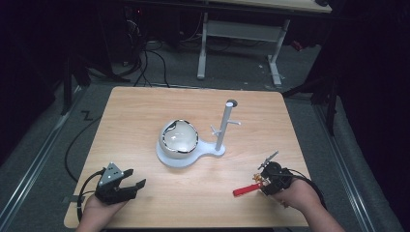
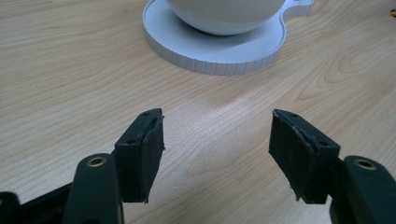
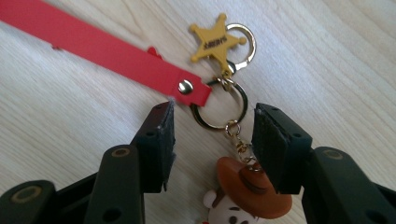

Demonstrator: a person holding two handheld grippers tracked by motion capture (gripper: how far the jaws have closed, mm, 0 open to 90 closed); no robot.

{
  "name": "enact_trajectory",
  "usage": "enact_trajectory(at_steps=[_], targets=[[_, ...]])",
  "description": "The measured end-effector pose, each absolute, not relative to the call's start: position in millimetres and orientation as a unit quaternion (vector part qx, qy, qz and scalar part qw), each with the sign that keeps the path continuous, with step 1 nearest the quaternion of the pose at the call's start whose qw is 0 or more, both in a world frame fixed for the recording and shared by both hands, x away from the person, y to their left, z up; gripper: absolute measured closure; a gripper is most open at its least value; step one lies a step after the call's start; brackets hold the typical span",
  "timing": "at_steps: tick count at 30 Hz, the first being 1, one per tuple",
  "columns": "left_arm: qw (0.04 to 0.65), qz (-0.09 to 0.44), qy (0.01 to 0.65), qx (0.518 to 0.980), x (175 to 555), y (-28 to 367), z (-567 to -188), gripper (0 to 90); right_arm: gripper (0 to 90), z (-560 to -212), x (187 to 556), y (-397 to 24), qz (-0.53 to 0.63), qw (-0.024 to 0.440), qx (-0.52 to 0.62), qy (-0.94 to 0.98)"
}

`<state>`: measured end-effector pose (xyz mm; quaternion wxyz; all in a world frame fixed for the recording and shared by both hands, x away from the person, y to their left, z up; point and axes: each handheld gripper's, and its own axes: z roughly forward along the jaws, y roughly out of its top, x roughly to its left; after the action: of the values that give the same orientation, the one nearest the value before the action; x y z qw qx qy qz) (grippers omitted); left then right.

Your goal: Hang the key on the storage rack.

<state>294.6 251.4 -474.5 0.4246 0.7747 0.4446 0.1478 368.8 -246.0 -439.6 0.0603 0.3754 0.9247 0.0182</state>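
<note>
Under the right tool (image 3: 212, 135), keychain (image 3: 219, 100) strap (image 3: 93, 44) points left.

We note both grippers black: left gripper (image 1: 129, 181) has a grey three-cornered plate (image 1: 110, 175) and black cable (image 1: 82, 193); right gripper (image 3: 212, 135) has ribbed pads (image 3: 270, 140), brass-ringed screw holes (image 3: 120, 152).

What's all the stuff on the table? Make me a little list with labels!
table: light wooden table
middle: white round bowl on a white flat stand base with a white upright peg post
keychain: red strap, gold ring, yellow sheriff star, cowboy-hat figure
left tool: open, over bare wood
right tool: open, jaws either side of the gold ring
</note>
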Motion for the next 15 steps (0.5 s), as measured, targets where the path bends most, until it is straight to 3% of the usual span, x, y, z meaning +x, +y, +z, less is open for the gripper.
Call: enact_trajectory(at_steps=[7, 15], targets=[[0.424, 0.148, 0.445, 0.775, 294.8, 251.7, -474.8, 35.9, 50.2, -444.2, 379.1, -246.6, -0.012, 0.024, 0.358, 0.933], [0.424, 0.148, 0.446, 0.775, 295.0, 252.4, -474.7, 35.9, 49.3, -447.0, 385.5, -243.1, -0.027, 0.02, 0.342, 0.939]])
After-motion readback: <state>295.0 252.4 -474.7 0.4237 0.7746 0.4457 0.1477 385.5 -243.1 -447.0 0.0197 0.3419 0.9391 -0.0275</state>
